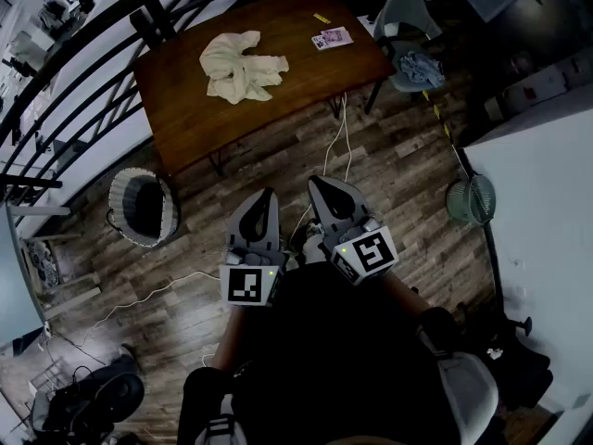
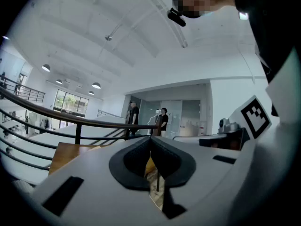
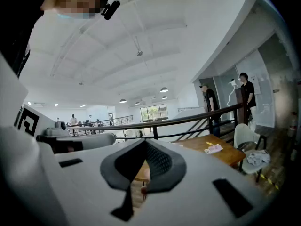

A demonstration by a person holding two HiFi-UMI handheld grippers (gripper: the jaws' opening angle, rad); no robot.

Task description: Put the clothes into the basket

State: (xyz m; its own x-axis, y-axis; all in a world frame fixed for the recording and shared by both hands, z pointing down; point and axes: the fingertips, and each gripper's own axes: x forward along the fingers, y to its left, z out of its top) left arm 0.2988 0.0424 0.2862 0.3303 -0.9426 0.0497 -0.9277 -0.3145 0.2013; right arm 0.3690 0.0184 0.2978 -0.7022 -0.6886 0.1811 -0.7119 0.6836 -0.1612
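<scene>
A crumpled cream garment (image 1: 243,66) lies on the brown wooden table (image 1: 185,109), far ahead of both grippers. The round basket (image 1: 141,208), white outside and dark inside, stands on the wood floor left of the table's near corner. A blue cloth (image 1: 422,67) lies on the grey chair (image 1: 404,12) at the table's right end. My left gripper (image 1: 270,194) and right gripper (image 1: 315,183) are held side by side close to the body. Both are shut and empty, and they point toward the table. The right gripper (image 3: 143,142) has the table (image 3: 221,154) beyond its tip.
A black railing (image 1: 56,63) runs behind and left of the table. White cables (image 1: 338,146) trail across the floor between me and the table. A pink booklet (image 1: 331,38) lies on the table. A green mesh object (image 1: 471,199) stands by a white counter (image 1: 547,202) on the right.
</scene>
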